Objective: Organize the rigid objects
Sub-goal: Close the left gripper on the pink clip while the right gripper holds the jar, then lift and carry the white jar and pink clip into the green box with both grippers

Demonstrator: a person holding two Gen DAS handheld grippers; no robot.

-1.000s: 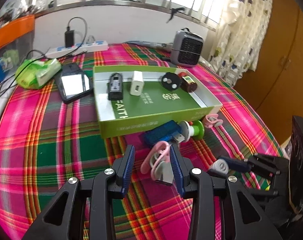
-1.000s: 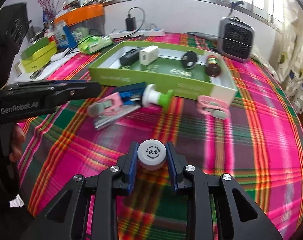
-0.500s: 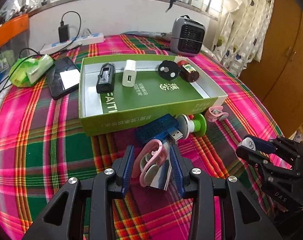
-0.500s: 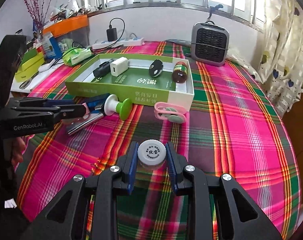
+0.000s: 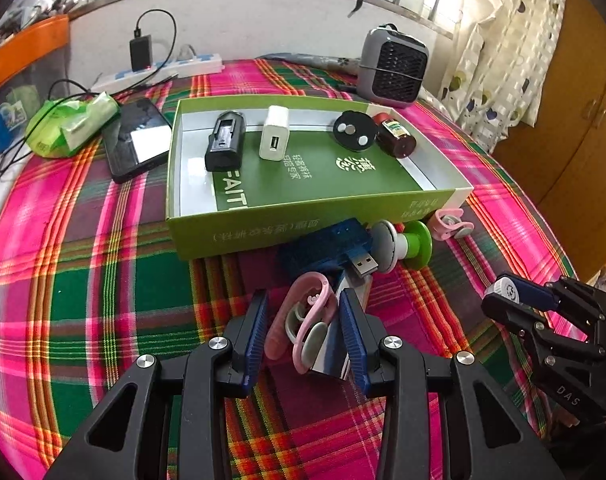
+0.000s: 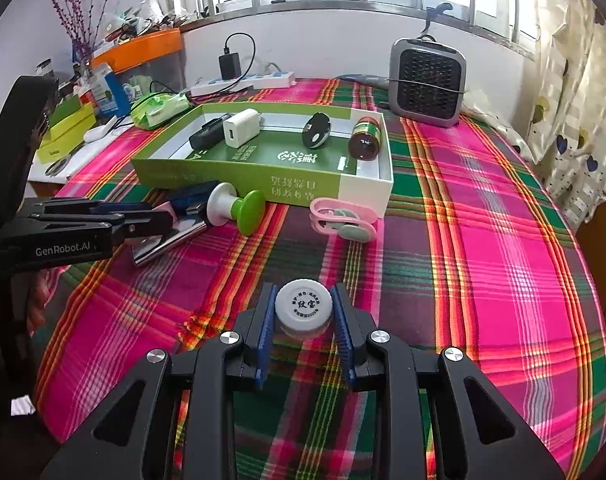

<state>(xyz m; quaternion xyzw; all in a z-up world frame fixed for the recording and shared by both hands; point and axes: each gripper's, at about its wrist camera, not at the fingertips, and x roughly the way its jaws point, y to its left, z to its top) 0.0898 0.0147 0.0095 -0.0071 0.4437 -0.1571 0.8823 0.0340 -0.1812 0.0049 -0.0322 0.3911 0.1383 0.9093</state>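
Observation:
My left gripper (image 5: 303,304) is shut on a pink clip (image 5: 309,316), with a flat silver piece (image 5: 331,360) against its right finger. It sits just in front of the green box (image 5: 303,224). My right gripper (image 6: 303,300) is shut on a small white-capped bottle (image 6: 303,308), held above the plaid cloth and well short of the box (image 6: 243,184). Inside the box lie a black charger (image 5: 225,140), a white plug (image 5: 274,138), a black disc (image 5: 353,130) and a brown bottle (image 5: 395,136). Loose by its front wall are a blue USB device (image 5: 327,246), a white-green spool (image 5: 403,244) and a second pink clip (image 6: 343,220).
A grey heater (image 6: 427,80) stands behind the box at the right. A phone (image 5: 137,144), a green packet (image 5: 71,124) and a power strip (image 5: 163,72) lie left of it. Boxes and clutter fill the far left (image 6: 71,128). Curtains and a wooden cabinet (image 5: 575,120) bound the right.
My right gripper has drawn back from the box with the bottle, so more of the table shows. The left gripper's view has shifted a little towards the box; its grip width is unchanged.

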